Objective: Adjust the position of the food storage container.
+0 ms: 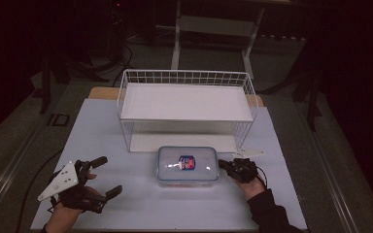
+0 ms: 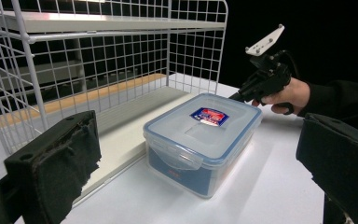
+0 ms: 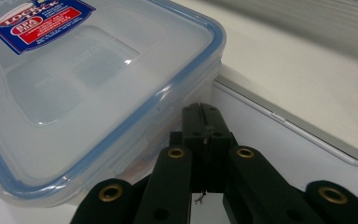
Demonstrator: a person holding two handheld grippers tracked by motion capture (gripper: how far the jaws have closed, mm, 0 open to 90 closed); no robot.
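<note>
A clear plastic food box (image 1: 187,165) with a blue-rimmed lid and a red and blue label lies flat on the white table (image 1: 126,204), just in front of the wire shelf rack (image 1: 185,104). My right gripper (image 1: 221,163) is shut with nothing in it, its tips beside the box's right end. In the right gripper view the closed jaws (image 3: 206,122) point at the box's (image 3: 74,88) side wall, just under the lid rim. My left gripper (image 1: 104,174) rests open at the table's front left, well apart from the box (image 2: 200,140), with both pads (image 2: 56,163) wide.
The white wire rack (image 2: 98,56) has a flat upper shelf and a low base plate (image 3: 307,130) that lies close behind the box. Dark floor and a table frame (image 1: 213,29) lie beyond. Bare table spreads in front of the box and to its left.
</note>
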